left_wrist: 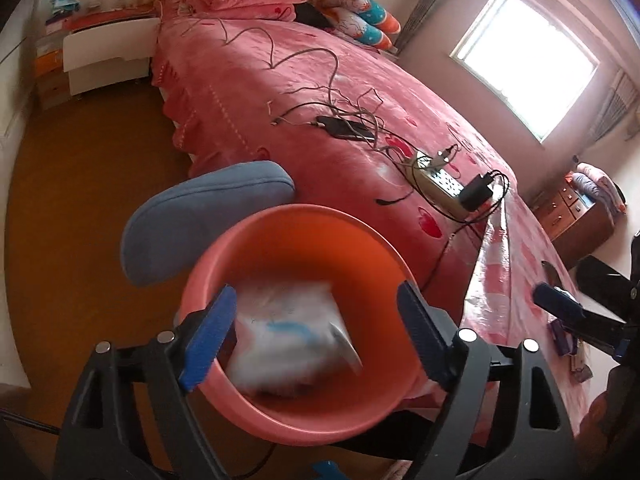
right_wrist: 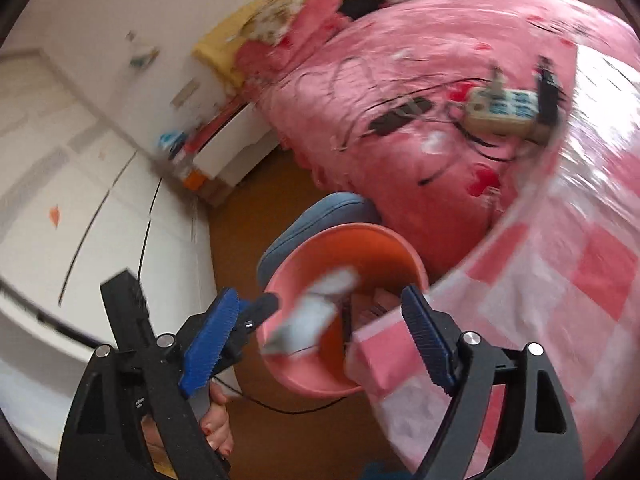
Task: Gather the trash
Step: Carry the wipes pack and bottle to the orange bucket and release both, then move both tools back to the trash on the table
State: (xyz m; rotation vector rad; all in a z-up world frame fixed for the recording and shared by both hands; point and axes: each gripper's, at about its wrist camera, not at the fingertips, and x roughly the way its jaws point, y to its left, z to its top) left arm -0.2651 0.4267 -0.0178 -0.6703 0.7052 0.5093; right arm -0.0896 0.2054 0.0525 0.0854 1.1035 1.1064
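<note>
A pink-orange plastic bin stands on the floor beside the bed. A white and blue plastic wrapper, blurred, is inside it between my left fingers without touching them. My left gripper is open right above the bin. In the right wrist view the bin sits low in the middle with the blurred wrapper in it. My right gripper is open and empty above the bin, over the edge of a pink checked cloth. The left gripper's fingertips show at the bin's left rim.
A blue cushion lies behind the bin. The pink bed carries tangled cables, a black phone and a power strip. Small purple items lie on the checked cloth at right. A white cabinet is left.
</note>
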